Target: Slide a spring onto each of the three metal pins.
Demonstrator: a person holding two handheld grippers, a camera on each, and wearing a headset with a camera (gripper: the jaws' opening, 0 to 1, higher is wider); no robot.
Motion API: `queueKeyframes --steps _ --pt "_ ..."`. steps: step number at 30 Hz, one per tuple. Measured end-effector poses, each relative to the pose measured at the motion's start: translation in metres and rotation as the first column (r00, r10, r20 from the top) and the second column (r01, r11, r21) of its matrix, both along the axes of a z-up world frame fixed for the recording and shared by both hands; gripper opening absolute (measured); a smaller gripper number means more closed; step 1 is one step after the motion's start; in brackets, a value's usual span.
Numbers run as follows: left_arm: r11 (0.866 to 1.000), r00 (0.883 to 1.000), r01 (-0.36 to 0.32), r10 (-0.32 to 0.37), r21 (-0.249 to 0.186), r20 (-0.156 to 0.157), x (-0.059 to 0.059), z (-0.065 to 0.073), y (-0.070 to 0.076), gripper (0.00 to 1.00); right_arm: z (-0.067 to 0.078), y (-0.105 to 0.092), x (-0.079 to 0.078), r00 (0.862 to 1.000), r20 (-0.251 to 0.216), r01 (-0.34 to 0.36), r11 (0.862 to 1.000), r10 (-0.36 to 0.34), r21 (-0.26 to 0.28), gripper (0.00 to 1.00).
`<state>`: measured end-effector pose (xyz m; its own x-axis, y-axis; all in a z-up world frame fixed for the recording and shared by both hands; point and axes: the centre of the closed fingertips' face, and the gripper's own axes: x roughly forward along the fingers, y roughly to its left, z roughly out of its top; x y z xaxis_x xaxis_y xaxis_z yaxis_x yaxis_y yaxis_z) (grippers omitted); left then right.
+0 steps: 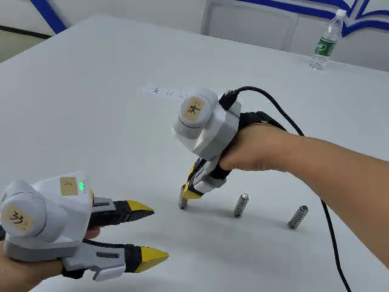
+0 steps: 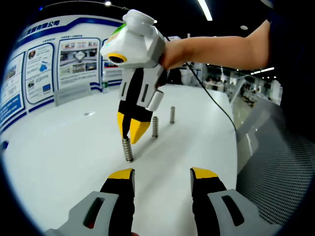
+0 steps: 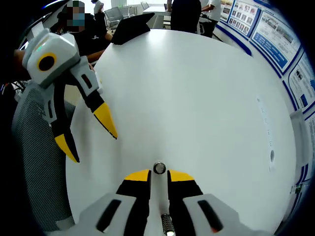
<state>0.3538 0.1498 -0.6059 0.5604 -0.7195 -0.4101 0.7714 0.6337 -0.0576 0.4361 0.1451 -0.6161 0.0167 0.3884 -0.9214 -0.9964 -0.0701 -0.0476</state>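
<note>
Three coil springs stand upright in a row on the white table (image 1: pixel 91 109), each on a pin: left (image 1: pixel 183 198), middle (image 1: pixel 241 205), right (image 1: pixel 298 216). The left gripper view shows the same row (image 2: pixel 127 149), (image 2: pixel 154 127), (image 2: pixel 172 114). My right gripper (image 1: pixel 189 193) points down at the left spring, jaws nearly together about its top. In its own view the pin's round head (image 3: pixel 159 168) sits between the yellow tips (image 3: pixel 159 176), with coils (image 3: pixel 167 223) lower down. My left gripper (image 1: pixel 159 234) hovers open at the lower left, holding nothing, aimed at the row (image 2: pixel 162 173).
A water bottle (image 1: pixel 327 41) stands at the table's far right edge. A white paper strip (image 1: pixel 163 92) lies behind the right gripper. A black cable (image 1: pixel 285 118) trails over the person's forearm. A mesh chair (image 2: pixel 275 162) is beside the table, and people stand at its far end (image 3: pixel 184 12).
</note>
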Motion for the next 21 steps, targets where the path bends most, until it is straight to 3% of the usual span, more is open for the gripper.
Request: queueKeyframes --steps 13,21 --pt "1.0 1.0 -0.003 0.003 -0.006 0.001 0.002 0.003 -0.005 0.48 0.009 -0.024 0.0 0.998 0.017 0.062 0.995 -0.063 0.072 0.22" --pt "1.0 1.0 -0.009 0.009 -0.011 0.004 0.004 0.005 -0.007 0.5 0.021 -0.033 -0.011 0.994 0.0 0.11 0.98 -0.112 0.167 0.24"
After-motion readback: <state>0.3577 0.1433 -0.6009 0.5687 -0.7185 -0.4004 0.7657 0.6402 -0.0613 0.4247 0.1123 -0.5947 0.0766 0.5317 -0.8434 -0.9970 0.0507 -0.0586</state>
